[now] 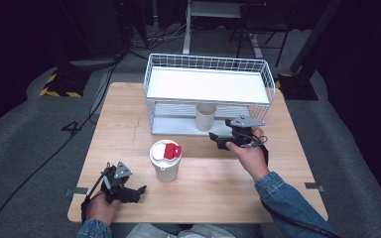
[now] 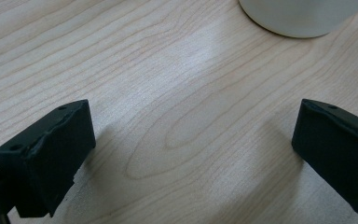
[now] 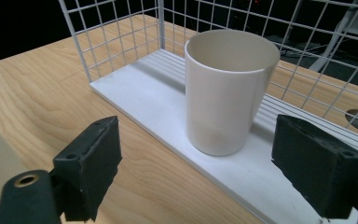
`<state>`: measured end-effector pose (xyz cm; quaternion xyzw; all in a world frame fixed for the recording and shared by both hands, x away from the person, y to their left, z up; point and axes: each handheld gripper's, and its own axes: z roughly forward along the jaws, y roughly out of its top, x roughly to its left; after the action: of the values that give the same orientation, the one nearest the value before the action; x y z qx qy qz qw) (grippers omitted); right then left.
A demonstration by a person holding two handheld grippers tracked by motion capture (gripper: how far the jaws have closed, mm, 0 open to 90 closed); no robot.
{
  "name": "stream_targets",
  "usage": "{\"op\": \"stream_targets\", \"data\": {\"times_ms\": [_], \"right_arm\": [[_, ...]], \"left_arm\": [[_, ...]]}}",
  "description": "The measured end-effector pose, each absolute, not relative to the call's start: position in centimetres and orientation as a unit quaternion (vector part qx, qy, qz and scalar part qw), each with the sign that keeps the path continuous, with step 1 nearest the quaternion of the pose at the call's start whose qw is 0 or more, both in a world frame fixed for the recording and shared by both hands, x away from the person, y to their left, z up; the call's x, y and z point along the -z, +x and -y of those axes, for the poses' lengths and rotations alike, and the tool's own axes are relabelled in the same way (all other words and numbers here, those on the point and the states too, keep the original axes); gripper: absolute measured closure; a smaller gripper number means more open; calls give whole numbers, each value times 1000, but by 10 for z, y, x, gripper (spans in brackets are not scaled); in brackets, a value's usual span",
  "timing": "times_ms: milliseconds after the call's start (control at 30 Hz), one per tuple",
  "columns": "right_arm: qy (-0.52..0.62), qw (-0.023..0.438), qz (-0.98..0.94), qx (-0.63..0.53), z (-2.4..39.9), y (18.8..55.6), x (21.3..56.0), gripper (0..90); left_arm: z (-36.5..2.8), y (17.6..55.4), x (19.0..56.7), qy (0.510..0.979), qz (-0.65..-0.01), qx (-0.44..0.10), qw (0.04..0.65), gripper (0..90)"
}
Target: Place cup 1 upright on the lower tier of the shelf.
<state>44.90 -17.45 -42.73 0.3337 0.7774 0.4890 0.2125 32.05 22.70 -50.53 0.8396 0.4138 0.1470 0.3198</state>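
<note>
- White cup (image 3: 228, 91): upright, long axis vertical, open mouth up; stands on the wire rack's (image 1: 207, 64) white lower shelf (image 3: 158, 100), just ahead of the right gripper (image 3: 198, 175), roughly centred between its fingers (image 3: 91, 161).
- Cup look: plain, smooth, matte, round, tapering slightly to the base; empty.
- Right gripper: jaws wide apart, holding nothing, short of the cup.
- Left gripper (image 2: 191, 156): jaws wide apart, empty, over bare wood-grain table (image 2: 168, 93); lidded cup (image 1: 165, 159) base just beyond its fingers.

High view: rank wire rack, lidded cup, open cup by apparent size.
1. White wire rack with shelf, by far.
2. White cup with red-tabbed lid, though nearer the camera.
3. Open beige cup on the rack's lower shelf, partly hidden.
</note>
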Motion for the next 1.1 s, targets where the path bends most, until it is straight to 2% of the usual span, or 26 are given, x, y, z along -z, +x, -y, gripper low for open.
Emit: {"op": "stream_targets", "data": {"times_ms": [600, 1100], "right_arm": [[342, 189, -777, -494, 224, 403, 413, 170], [364, 185, -786, -465, 278, 367, 431, 189]], "left_arm": [[-226, 324, 506, 836, -418, -149, 322, 0], [-225, 327, 506, 835, -419, -151, 322, 0]]}}
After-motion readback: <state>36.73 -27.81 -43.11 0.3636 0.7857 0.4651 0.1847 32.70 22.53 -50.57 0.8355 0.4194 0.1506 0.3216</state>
